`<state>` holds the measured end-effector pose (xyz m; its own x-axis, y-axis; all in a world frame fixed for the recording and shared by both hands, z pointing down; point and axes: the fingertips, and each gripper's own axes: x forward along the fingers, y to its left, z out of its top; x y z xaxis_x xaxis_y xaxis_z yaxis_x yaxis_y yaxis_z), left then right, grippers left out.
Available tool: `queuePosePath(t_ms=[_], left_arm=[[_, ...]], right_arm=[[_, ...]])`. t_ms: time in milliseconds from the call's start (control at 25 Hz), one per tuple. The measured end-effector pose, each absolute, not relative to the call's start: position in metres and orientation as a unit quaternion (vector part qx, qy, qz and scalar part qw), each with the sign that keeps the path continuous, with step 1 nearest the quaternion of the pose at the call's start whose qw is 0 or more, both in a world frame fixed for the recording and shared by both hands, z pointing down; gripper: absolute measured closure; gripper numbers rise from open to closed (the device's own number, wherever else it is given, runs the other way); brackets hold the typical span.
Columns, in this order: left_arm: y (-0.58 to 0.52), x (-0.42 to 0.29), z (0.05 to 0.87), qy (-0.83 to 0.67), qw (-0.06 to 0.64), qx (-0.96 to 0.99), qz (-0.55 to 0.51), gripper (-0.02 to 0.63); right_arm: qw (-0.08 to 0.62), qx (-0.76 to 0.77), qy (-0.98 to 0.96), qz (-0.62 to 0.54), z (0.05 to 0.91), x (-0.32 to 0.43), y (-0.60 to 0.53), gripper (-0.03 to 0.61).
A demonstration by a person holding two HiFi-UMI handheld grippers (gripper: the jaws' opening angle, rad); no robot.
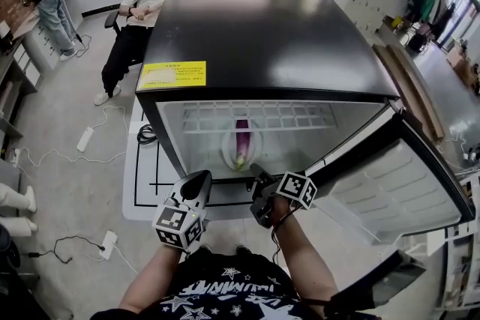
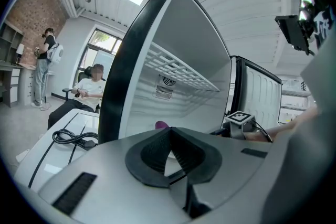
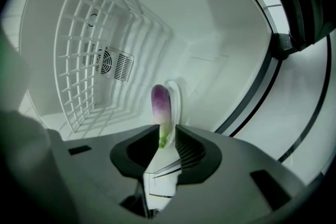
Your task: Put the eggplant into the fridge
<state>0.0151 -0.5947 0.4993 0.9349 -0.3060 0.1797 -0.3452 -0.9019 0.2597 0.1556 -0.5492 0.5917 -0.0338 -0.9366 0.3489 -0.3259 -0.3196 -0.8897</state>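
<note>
**Inside fridge (image 1: 262,41): eggplant (image 1: 241,137) on plate, right tool (image 1: 259,177) open at its stem end**

Low in the fridge compartment, under a white wire shelf (image 1: 262,116), the eggplant (image 3: 160,107) lies on a small white plate (image 1: 226,151). Its long axis runs front to back: purple end toward the back wall, green stem end toward the doorway & the person.

The right tool (image 3: 167,131) is the nearer one. It sits right at the opening and points along that same axis, so the stem end lines up w/ the gap btwn its tips. Its jaws stand apart, the gap a bit wider than the stem. Can't tell whether one pad brushes the stem, but nothing looks clamped.

The left tool (image 1: 196,183) hangs outside the fridge, left of the doorway and lower. Its jaws are closed tip to tip w/ nothing btwn them, as the left gripper view (image 2: 169,131) shows.

The fridge door (image 1: 390,191) hangs wide open on the right side.

Judgement: the eggplant looks placed, i.e. the main step is approx. done. What's left is prob. drawing the right tool straight back along the eggplant's axis w/o dragging stem or plate. Then the door needs shutting; it hangs on the right tool's side.
</note>
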Motion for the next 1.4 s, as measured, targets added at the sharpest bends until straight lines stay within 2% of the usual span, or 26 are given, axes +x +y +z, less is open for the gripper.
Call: queuePosePath(t_ms=[320,400,480,600,640,960,1400], left_arm=[[-0.589,0.002,0.490,-0.163,0.140,0.975,0.060,0.604],[-0.588,-0.002,0.491,-0.161,0.141,0.975,0.060,0.604],[-0.585,-0.003,0.491,-0.155,0.142,0.976,0.062,0.604],[-0.580,-0.003,0.492,-0.141,0.139,0.978,0.063,0.604],[-0.579,-0.003,0.493,-0.137,0.140,0.979,0.062,0.604],[-0.563,0.004,0.508,-0.111,0.161,0.978,0.072,0.604],[-0.543,0.018,0.494,-0.146,0.146,0.977,0.058,0.604]], right_arm=[[0.333,-0.605,0.558,-0.461,0.549,0.135,-0.543,0.502],[0.326,-0.610,0.563,-0.453,0.544,0.129,-0.539,0.503],[0.318,-0.618,0.564,-0.446,0.541,0.125,-0.534,0.551],[0.313,-0.624,0.568,-0.436,0.534,0.117,-0.525,0.551],[0.311,-0.625,0.570,-0.433,0.532,0.114,-0.522,0.571],[0.294,-0.649,0.568,-0.412,0.529,0.107,-0.492,0.572],[0.272,-0.619,0.621,-0.397,0.520,0.115,-0.482,0.572]])
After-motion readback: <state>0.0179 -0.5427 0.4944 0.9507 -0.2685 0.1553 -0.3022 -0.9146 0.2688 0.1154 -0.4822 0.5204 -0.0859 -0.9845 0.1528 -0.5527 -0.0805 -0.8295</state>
